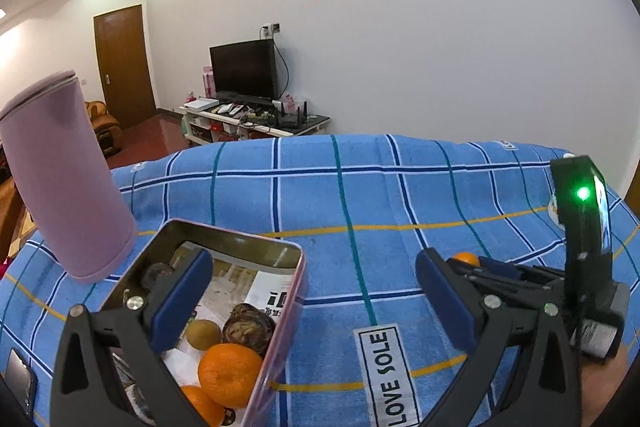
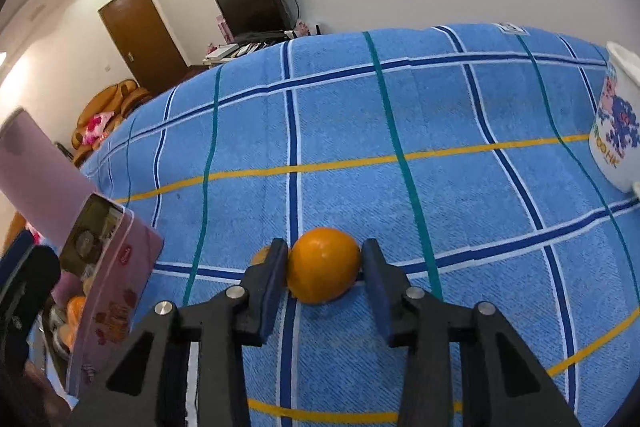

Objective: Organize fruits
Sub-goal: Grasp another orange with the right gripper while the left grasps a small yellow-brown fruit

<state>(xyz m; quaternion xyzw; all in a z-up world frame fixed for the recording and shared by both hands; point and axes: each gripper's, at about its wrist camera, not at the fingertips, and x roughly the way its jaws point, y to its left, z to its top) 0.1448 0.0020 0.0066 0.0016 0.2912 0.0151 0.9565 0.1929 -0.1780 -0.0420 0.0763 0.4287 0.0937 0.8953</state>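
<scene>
An orange (image 2: 323,265) lies on the blue checked cloth (image 2: 400,131). My right gripper (image 2: 325,277) has its two pads on either side of the orange and touching it. A second small orange piece (image 2: 262,254) peeks out behind the left pad. A pink tin box (image 1: 280,327) holds oranges (image 1: 229,373), a kiwi (image 1: 203,334) and dark brown fruits (image 1: 248,325). My left gripper (image 1: 316,303) is open and empty, its left finger over the tin. The tin also shows in the right wrist view (image 2: 116,291). The right gripper with its orange shows in the left wrist view (image 1: 466,259).
A tall pink cylinder (image 1: 64,183) stands behind the tin. A white printed mug (image 2: 618,131) stands at the right edge of the table. A phone (image 1: 18,375) lies at the front left. A label reading LOVE SOLE (image 1: 386,375) is sewn on the cloth.
</scene>
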